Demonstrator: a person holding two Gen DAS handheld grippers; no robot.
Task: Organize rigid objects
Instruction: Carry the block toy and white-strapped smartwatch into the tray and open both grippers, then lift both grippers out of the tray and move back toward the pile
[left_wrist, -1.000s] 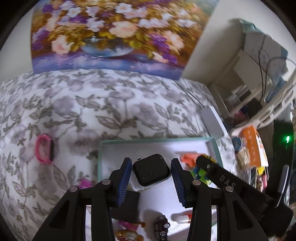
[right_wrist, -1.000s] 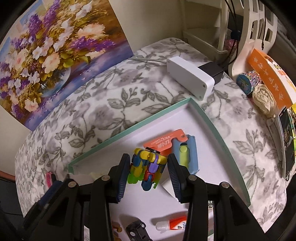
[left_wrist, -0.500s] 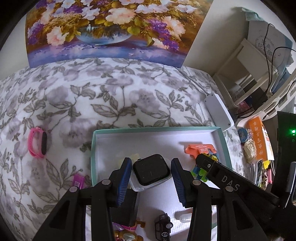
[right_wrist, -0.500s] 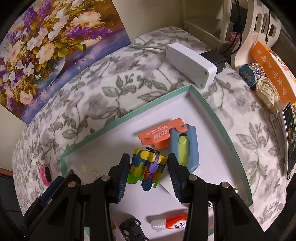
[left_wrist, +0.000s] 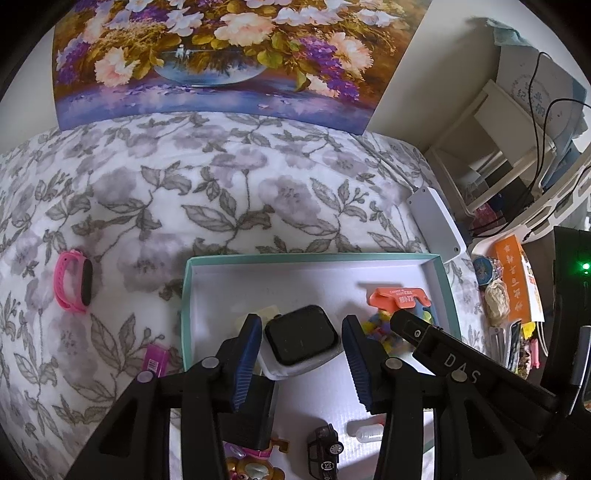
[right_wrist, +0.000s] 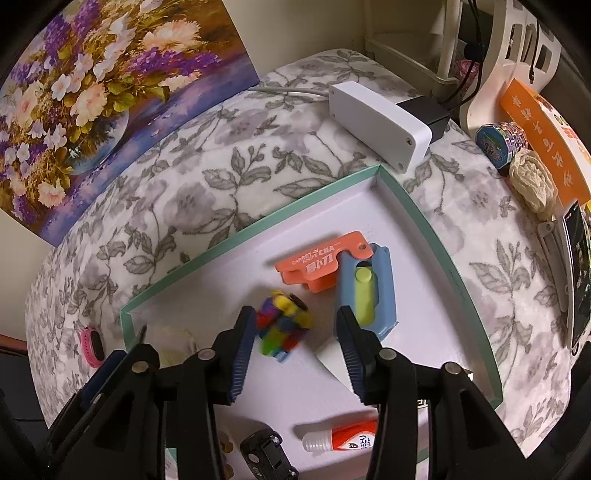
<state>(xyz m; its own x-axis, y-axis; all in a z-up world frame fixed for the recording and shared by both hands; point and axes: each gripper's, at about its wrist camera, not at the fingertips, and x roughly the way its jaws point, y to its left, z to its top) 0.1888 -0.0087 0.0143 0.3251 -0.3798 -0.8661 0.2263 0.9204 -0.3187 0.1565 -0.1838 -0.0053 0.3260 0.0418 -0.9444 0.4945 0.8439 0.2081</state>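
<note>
Smartwatch (left_wrist: 301, 338) sat loose between the left tongs (left_wrist: 301, 354), likewise parted right tongs (right_wrist: 297, 338) straddling the blurred block toy (right_wrist: 282, 328); either could tumble across the tray (right_wrist: 436, 236).

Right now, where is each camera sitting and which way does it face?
Left wrist: on the left gripper, facing the flower painting; its fingers flank a black-faced white smartwatch.
Right wrist: on the right gripper, aimed down-left; a blurred multicoloured block toy sits between its fingers.
Shared: teal-rimmed white tray, pink wristband.
</note>
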